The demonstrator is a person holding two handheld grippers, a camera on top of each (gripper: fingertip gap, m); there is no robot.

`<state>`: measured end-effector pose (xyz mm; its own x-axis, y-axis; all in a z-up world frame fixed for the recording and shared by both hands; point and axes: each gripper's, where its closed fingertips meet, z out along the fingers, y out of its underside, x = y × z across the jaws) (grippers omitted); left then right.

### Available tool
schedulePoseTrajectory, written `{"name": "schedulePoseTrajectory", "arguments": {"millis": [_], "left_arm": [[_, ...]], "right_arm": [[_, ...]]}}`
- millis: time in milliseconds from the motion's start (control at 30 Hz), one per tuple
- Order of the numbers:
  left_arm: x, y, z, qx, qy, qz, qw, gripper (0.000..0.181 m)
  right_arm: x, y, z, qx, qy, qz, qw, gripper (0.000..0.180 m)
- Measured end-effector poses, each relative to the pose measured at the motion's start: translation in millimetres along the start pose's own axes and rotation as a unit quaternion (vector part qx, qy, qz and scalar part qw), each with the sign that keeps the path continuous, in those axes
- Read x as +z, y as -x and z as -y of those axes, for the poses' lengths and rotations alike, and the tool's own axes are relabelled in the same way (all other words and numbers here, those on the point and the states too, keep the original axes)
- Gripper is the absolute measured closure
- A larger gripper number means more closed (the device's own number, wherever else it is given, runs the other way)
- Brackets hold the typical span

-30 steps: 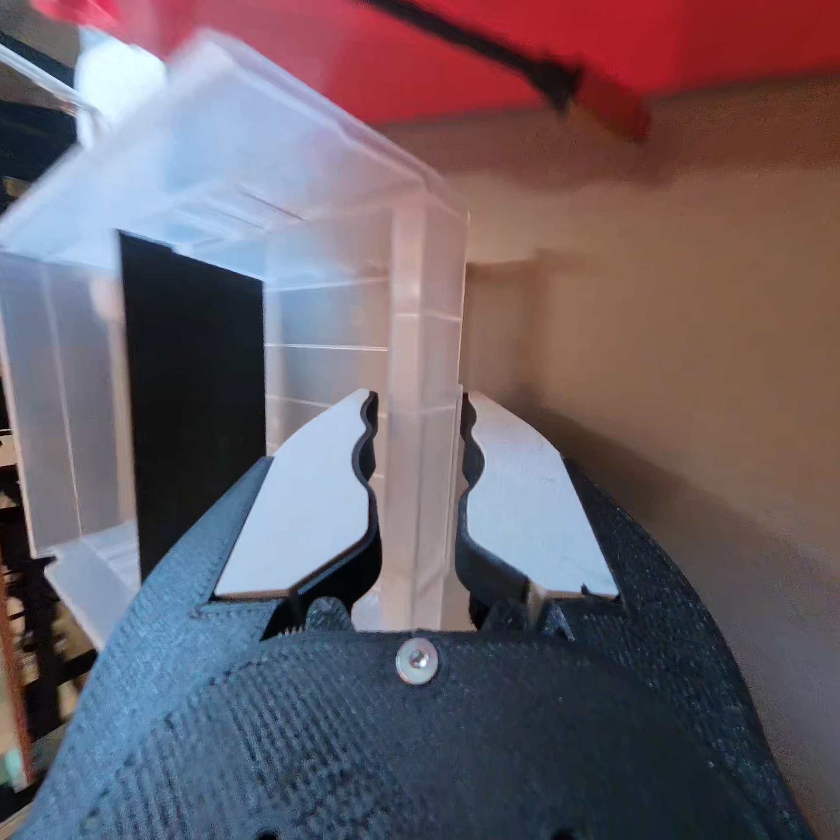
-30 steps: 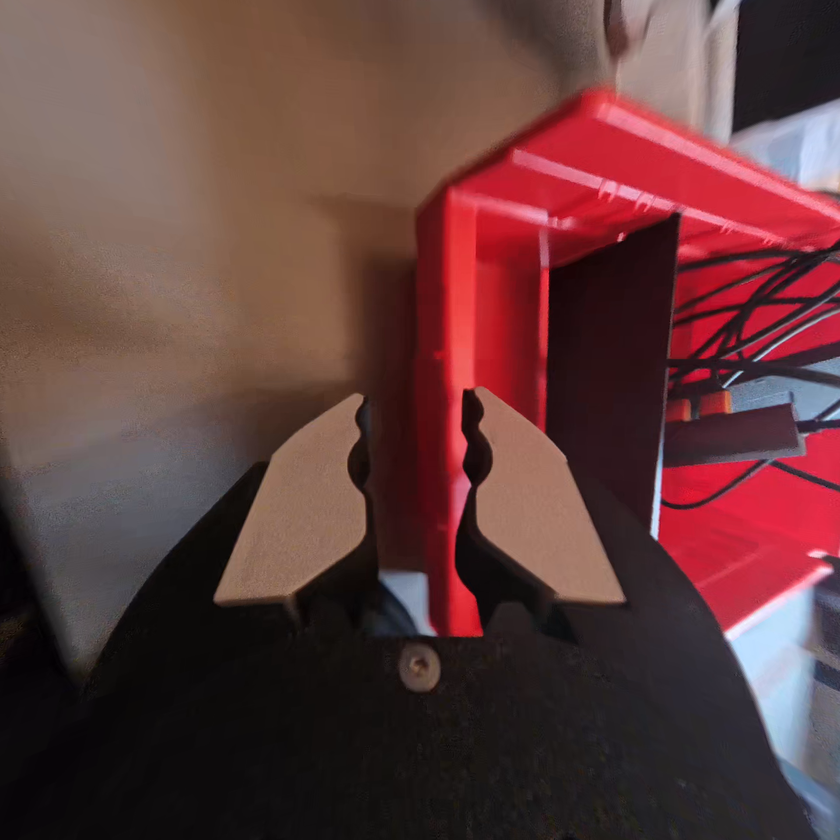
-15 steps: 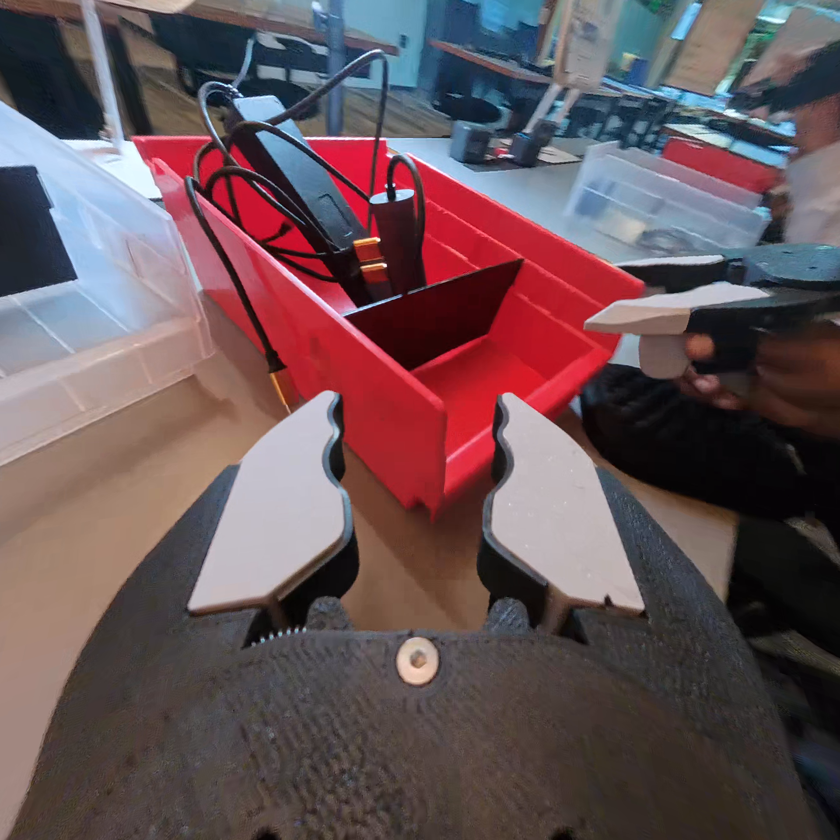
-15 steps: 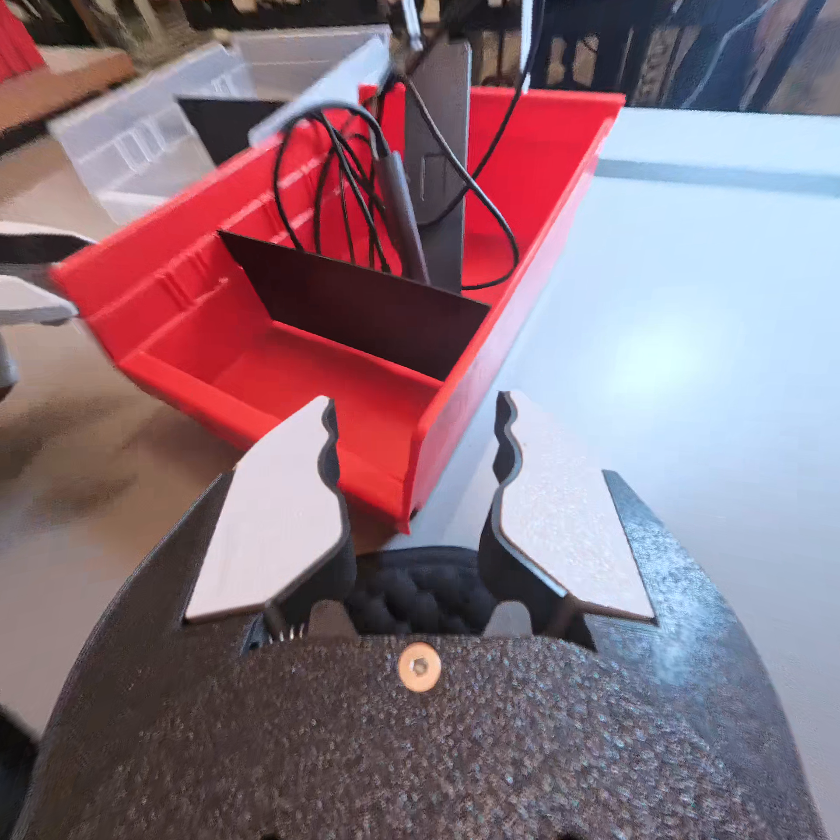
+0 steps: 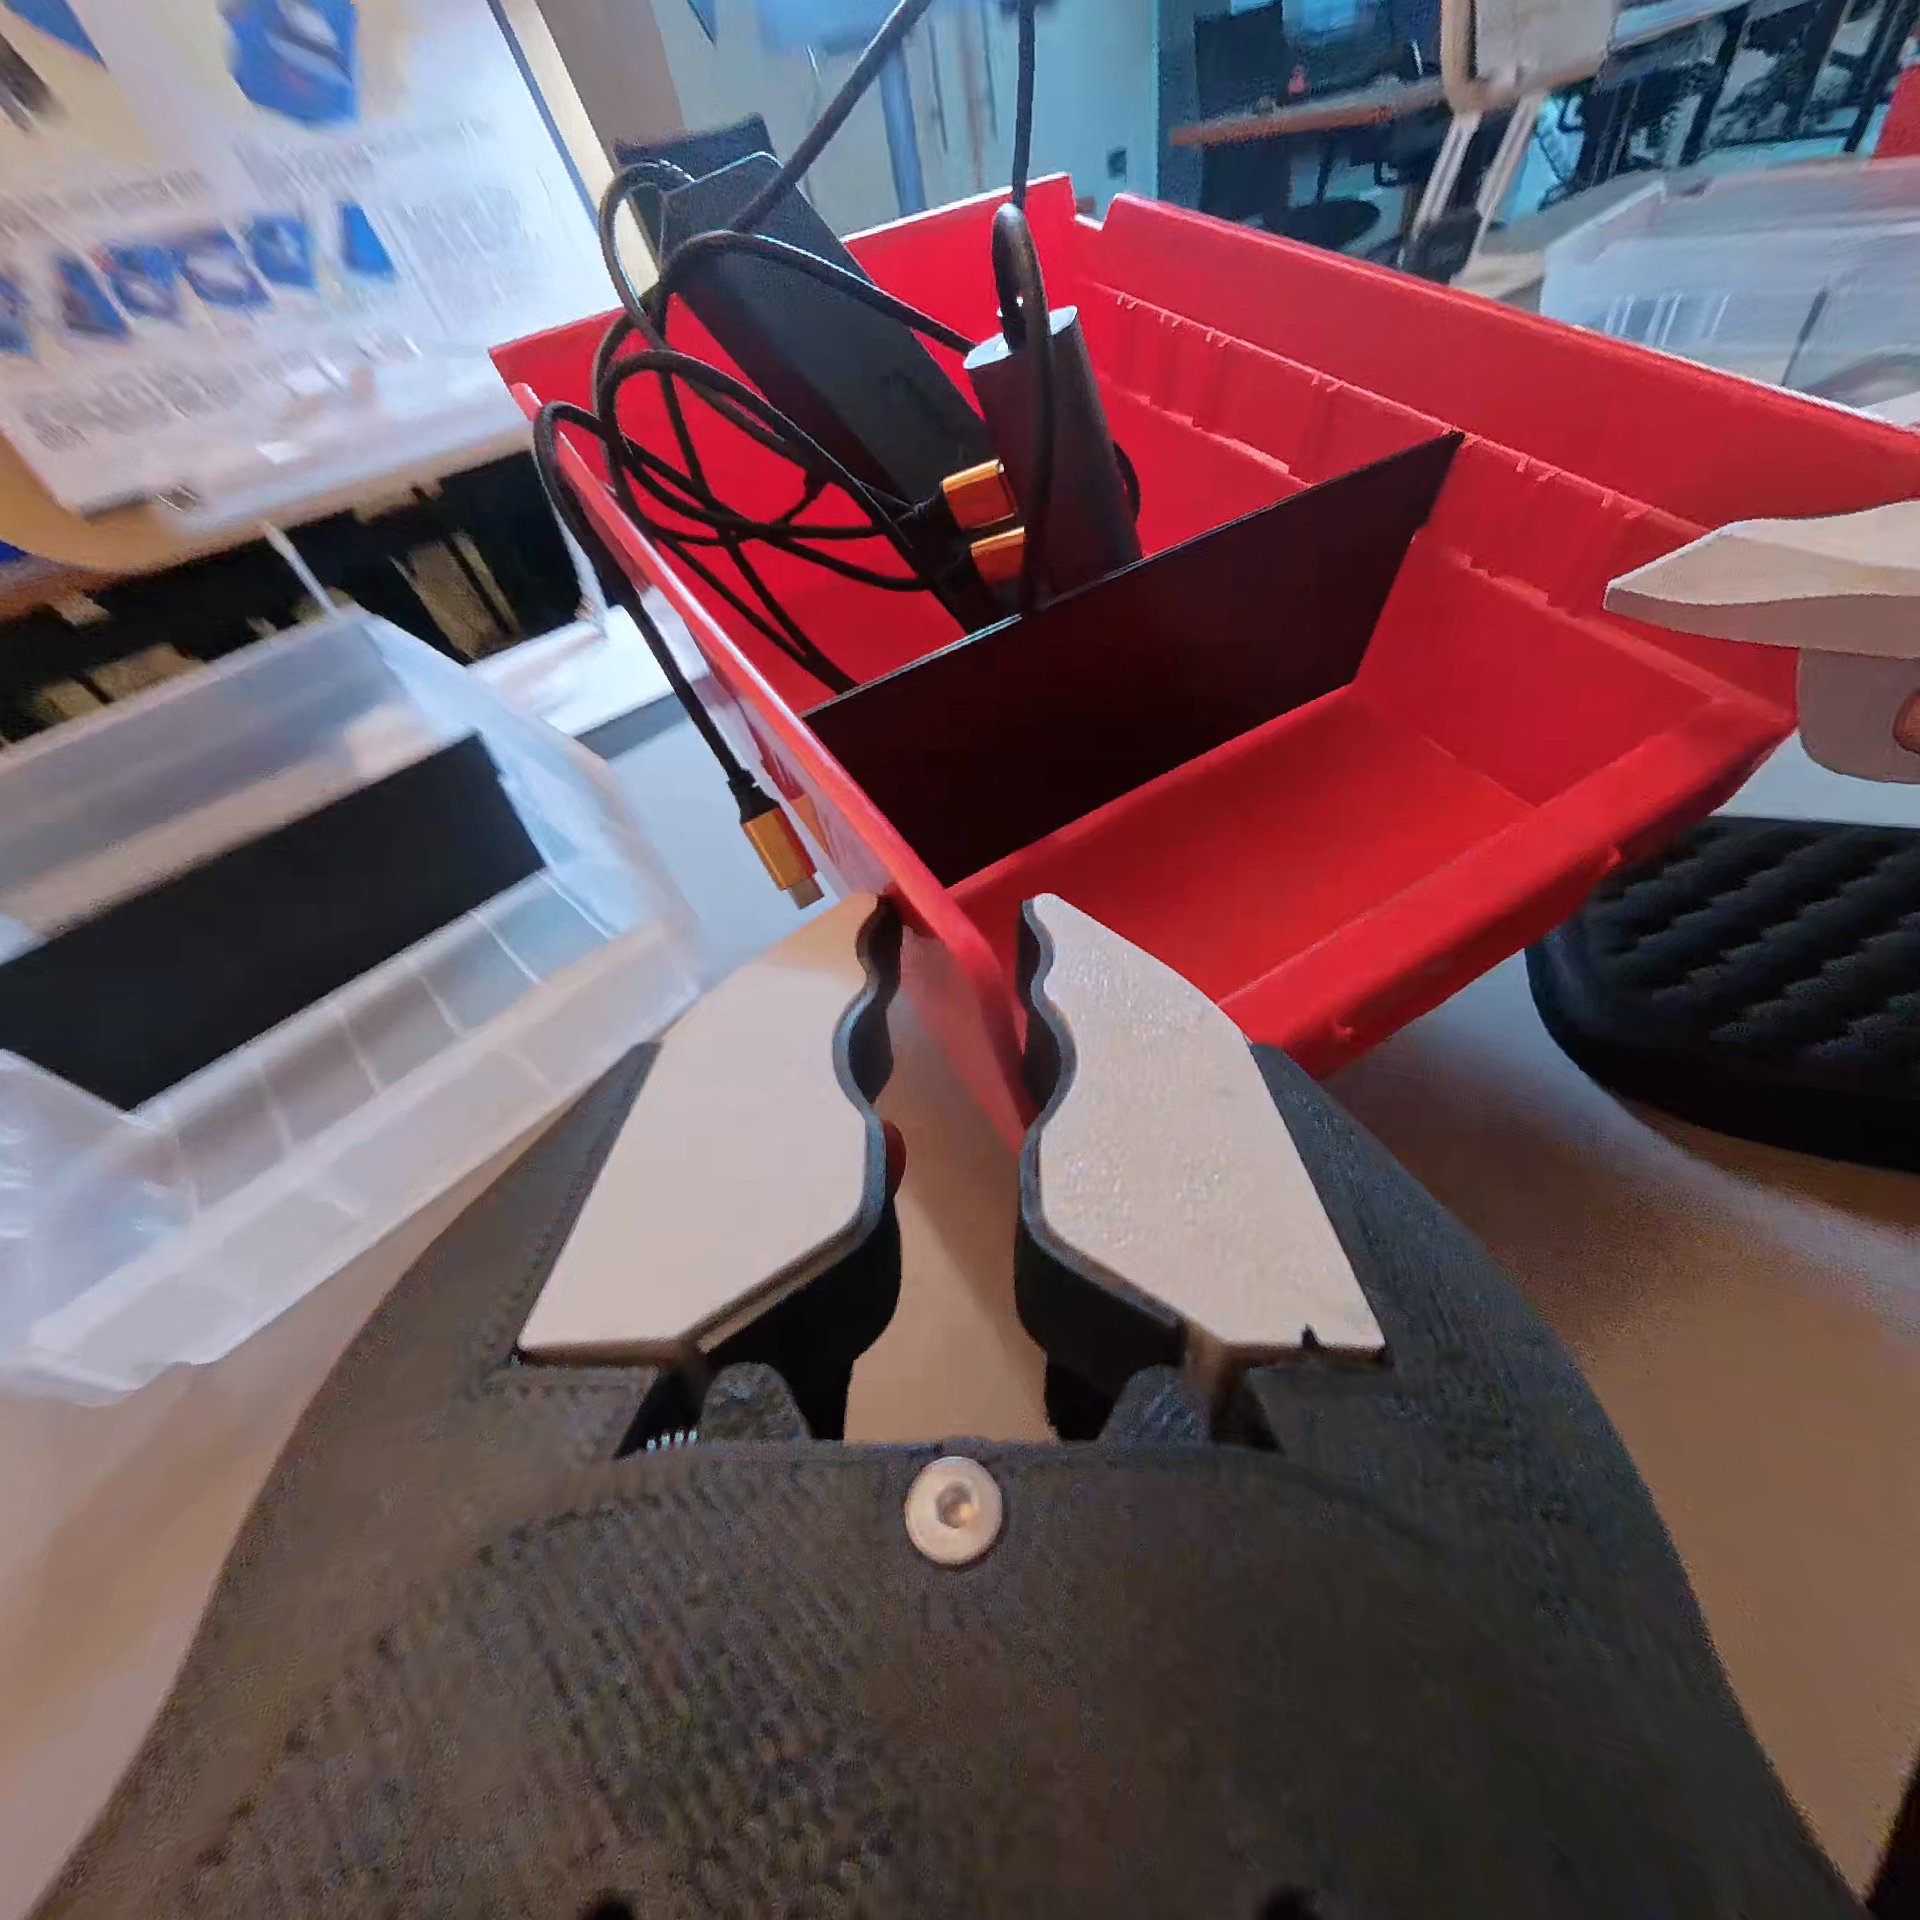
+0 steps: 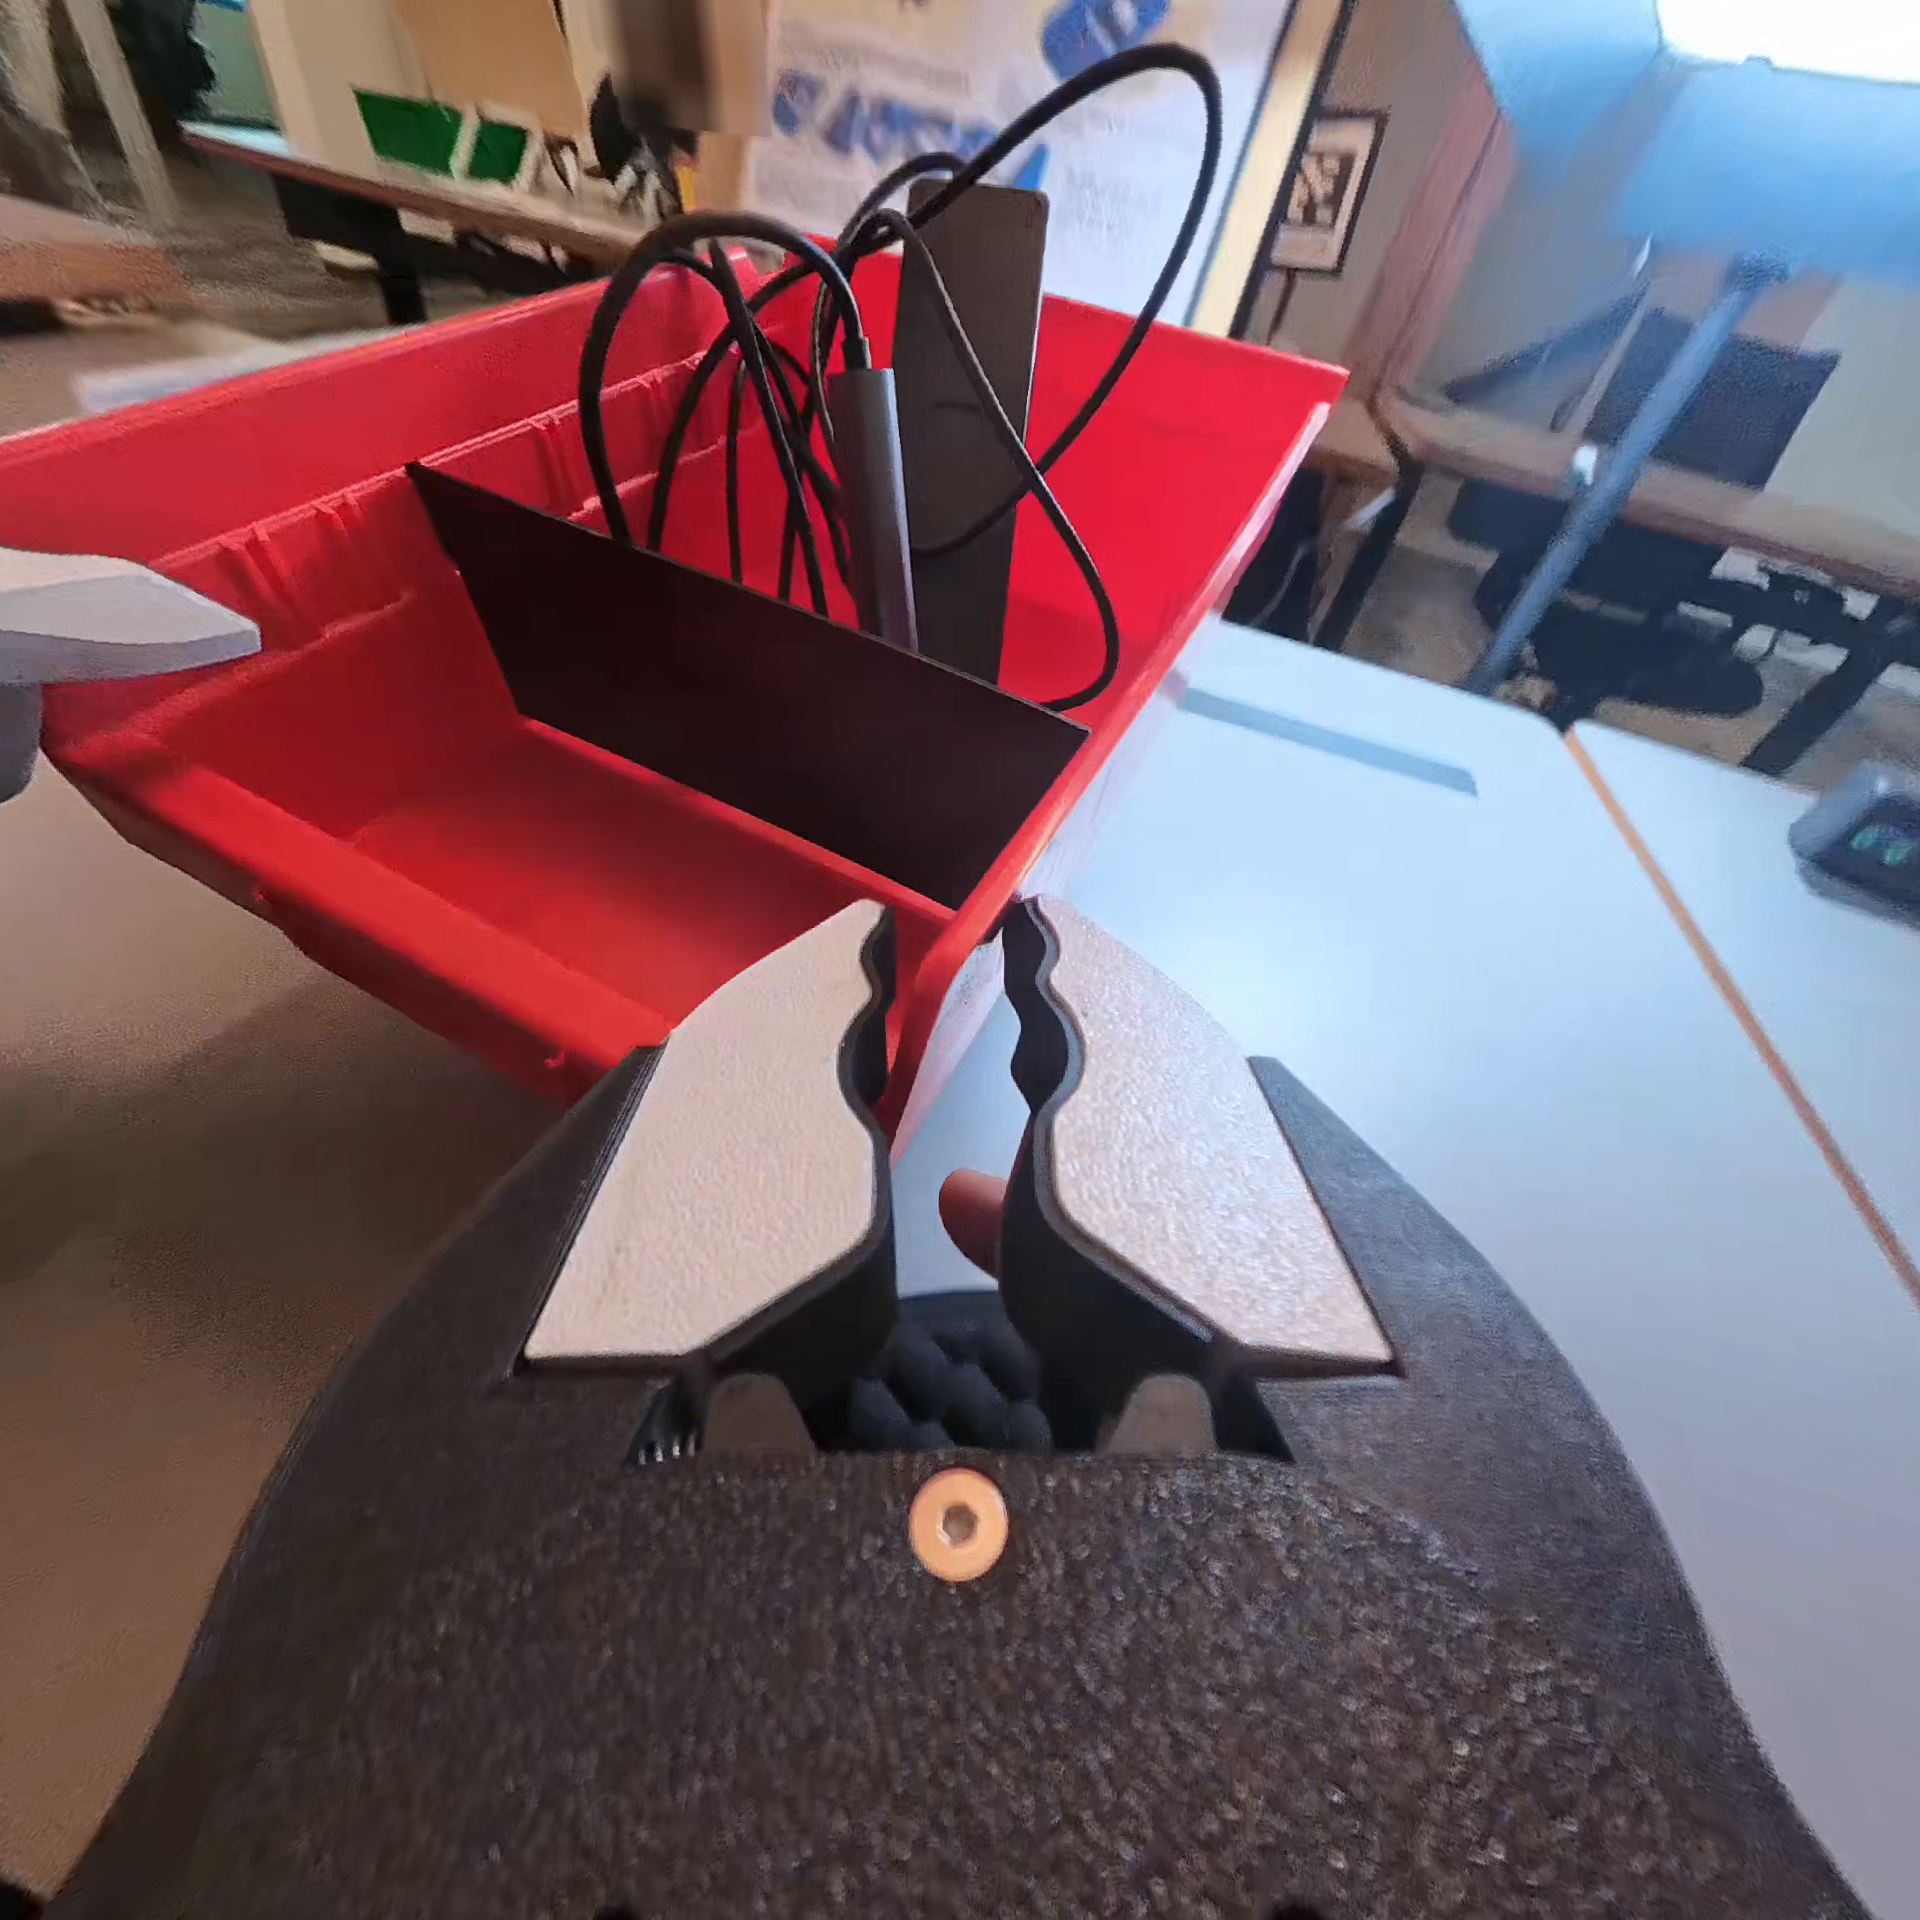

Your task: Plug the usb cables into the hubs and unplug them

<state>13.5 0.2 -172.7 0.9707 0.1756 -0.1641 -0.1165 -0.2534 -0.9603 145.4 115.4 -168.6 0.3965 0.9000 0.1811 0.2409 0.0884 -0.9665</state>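
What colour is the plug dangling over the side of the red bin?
Gold-orange metal, on a black cable: the dangling plug shows best in the left wrist view.

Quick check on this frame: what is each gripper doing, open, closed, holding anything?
Left gripper: closed on the near left wall of the red plastic bin.
Right gripper: closed on the bin's near right wall.

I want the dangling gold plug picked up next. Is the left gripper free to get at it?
Probably not yet: the left gripper straddles the red bin's wall; the gold plug hangs just outside it, unobstructed.
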Motion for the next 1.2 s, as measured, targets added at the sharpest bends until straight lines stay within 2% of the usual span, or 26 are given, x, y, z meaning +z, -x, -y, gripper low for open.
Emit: {"name": "schedulePoseTrajectory", "arguments": {"millis": [33,200,333,467,567,667,767,867,967,1033,1100,1167,1200], "left_arm": [[-11,6,11,0.004,-0.007,0.011,1.000,0.159],[-84,67,49,0.024,-0.016,0.106,0.994,0.162],[-156,127,39,0.031,0.032,0.192,0.980,0.162],[-224,184,13,0.014,0.074,0.281,0.957,0.167],[-257,223,-12,0.012,0.107,0.331,0.938,0.171],[-264,255,-59,-0.009,0.162,0.338,0.927,0.173],[-254,273,-101,-0.037,0.198,0.320,0.926,0.173],[-236,279,-112,-0.047,0.165,0.311,0.935,0.174],[-215,282,-119,-0.061,0.134,0.311,0.939,0.174],[-202,280,-128,-0.063,0.136,0.298,0.943,0.166],[-197,276,-134,-0.068,0.152,0.268,0.949,0.162],[-202,278,-131,-0.046,0.161,0.271,0.948,0.142],[-207,278,-125,-0.021,0.168,0.273,0.947,0.143]], "right_arm": [[-2,5,15,-0.005,-0.013,0.007,1.000,0.160],[8,65,91,-0.013,-0.081,0.084,0.993,0.158],[40,146,128,-0.008,-0.102,0.187,0.977,0.157],[75,237,136,-0.011,-0.087,0.282,0.955,0.156],[100,294,124,-0.043,-0.072,0.314,0.946,0.158],[123,335,102,-0.041,-0.045,0.343,0.937,0.158],[140,353,75,-0.066,-0.025,0.343,0.937,0.157],[150,346,67,-0.076,-0.032,0.313,0.946,0.157],[154,335,58,-0.081,-0.008,0.318,0.944,0.153],[148,333,45,-0.119,0.018,0.352,0.928,0.145],[133,327,39,-0.156,0.031,0.409,0.898,0.132],[132,301,44,-0.197,0.038,0.431,0.880,0.118],[135,284,46,-0.221,0.051,0.436,0.871,0.115]]}}
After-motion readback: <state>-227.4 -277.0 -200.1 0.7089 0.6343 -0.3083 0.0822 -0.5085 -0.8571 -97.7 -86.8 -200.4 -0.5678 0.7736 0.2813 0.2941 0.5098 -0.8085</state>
